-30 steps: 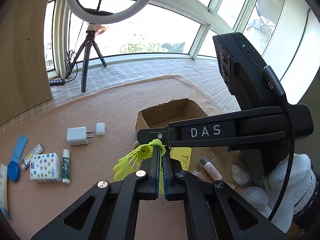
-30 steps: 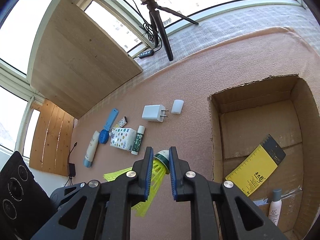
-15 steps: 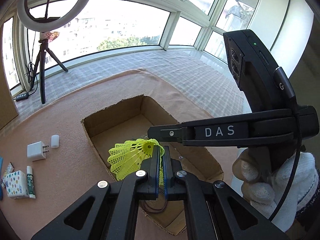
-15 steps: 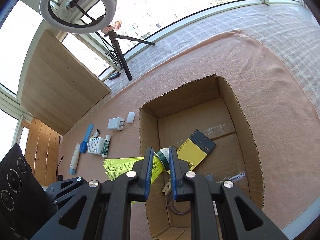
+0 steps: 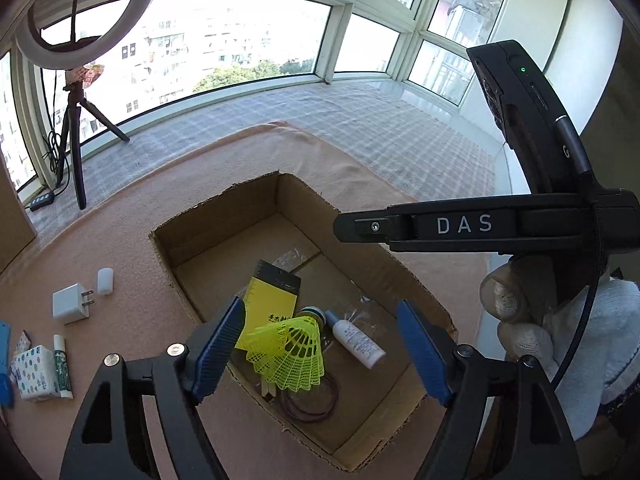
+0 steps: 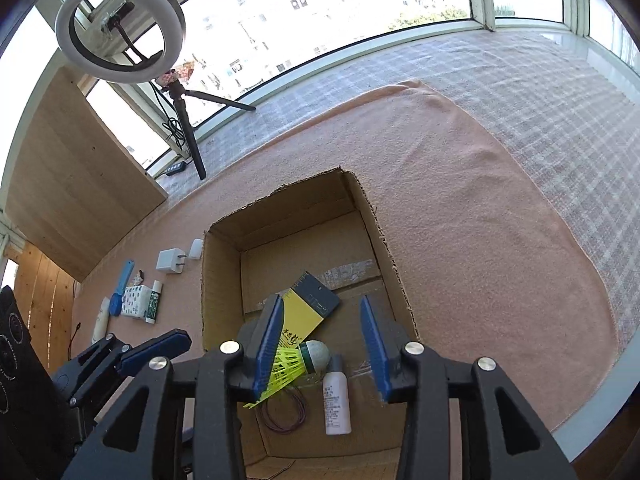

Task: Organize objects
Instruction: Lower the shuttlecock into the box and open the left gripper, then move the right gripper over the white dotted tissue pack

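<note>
A yellow shuttlecock (image 5: 294, 350) (image 6: 296, 362) lies on its side inside the open cardboard box (image 5: 184, 224) (image 6: 222, 280). Beside it in the box are a yellow ruler card (image 5: 270, 300) (image 6: 308, 304), a small white bottle (image 5: 358, 340) (image 6: 336, 404) and a dark hair tie (image 5: 310, 408) (image 6: 282, 412). My left gripper (image 5: 320, 332) is open above the box, holding nothing. My right gripper (image 6: 322, 334) is open above the box too, its jaws either side of the shuttlecock's cork but apart from it.
On the pink mat left of the box lie a white charger (image 5: 70, 304) (image 6: 170, 261), a small white cap (image 5: 105, 281), a lip balm stick (image 5: 62, 366), a tissue pack (image 5: 34, 366) and blue items (image 6: 122, 288). A ring light on a tripod (image 5: 76, 152) (image 6: 188, 128) stands at the back left.
Both grippers were shut on the shuttlecock and carried it over the box. Now both have opened and the shuttlecock lies in the box.
</note>
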The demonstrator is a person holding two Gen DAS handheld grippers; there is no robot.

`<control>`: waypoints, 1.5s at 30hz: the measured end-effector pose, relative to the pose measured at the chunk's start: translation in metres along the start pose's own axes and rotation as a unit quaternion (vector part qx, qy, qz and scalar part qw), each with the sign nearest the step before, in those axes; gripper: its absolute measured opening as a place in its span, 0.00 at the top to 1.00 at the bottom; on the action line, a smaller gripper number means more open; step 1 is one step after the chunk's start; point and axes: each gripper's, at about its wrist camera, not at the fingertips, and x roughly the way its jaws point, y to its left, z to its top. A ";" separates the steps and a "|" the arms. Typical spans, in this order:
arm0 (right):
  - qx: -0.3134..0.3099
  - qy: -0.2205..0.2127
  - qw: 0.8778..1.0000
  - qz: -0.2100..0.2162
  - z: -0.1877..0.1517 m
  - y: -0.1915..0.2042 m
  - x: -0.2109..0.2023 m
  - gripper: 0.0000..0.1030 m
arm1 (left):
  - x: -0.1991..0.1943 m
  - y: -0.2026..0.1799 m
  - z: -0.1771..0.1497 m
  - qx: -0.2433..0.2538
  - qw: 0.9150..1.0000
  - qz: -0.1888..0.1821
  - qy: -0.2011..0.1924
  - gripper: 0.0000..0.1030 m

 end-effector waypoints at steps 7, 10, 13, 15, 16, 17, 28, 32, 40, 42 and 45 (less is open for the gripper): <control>-0.009 -0.007 1.000 -0.019 0.004 0.000 0.000 0.40 | -0.002 0.007 -0.006 0.000 1.000 0.013 0.006 0.21; -0.014 -0.004 1.000 -0.017 0.003 0.006 0.003 0.40 | -0.004 0.013 -0.006 -0.008 1.000 0.017 0.006 0.21; -0.019 -0.003 1.000 -0.015 0.002 0.012 0.006 0.39 | -0.010 0.021 -0.009 -0.018 1.000 0.023 0.005 0.21; -0.023 -0.003 1.000 -0.015 0.002 0.017 0.008 0.39 | -0.015 0.028 -0.012 -0.026 0.999 0.030 0.004 0.21; -0.026 -0.001 1.000 -0.013 0.002 0.019 0.009 0.38 | -0.017 0.032 -0.014 -0.031 0.999 0.033 0.005 0.21; -0.028 0.000 1.000 -0.013 0.002 0.022 0.011 0.38 | -0.020 0.036 -0.016 -0.035 0.999 0.036 0.006 0.21; -0.068 -0.010 0.997 0.025 -0.005 0.075 0.026 0.34 | -0.057 0.092 -0.051 -0.088 0.992 0.087 0.007 0.21; -0.110 -0.021 0.993 0.030 -0.009 0.108 0.030 0.34 | -0.074 0.117 -0.068 -0.114 0.987 0.116 0.007 0.21; -0.160 -0.016 0.985 0.059 -0.011 0.173 0.051 0.34 | -0.118 0.168 -0.105 -0.168 0.972 0.163 0.007 0.21; -0.172 -0.009 0.983 0.070 -0.010 0.190 0.060 0.34 | -0.131 0.181 -0.116 -0.186 0.967 0.176 0.005 0.21; -0.193 0.006 0.977 0.086 -0.010 0.218 0.074 0.34 | -0.151 0.199 -0.136 -0.210 0.958 0.193 0.002 0.21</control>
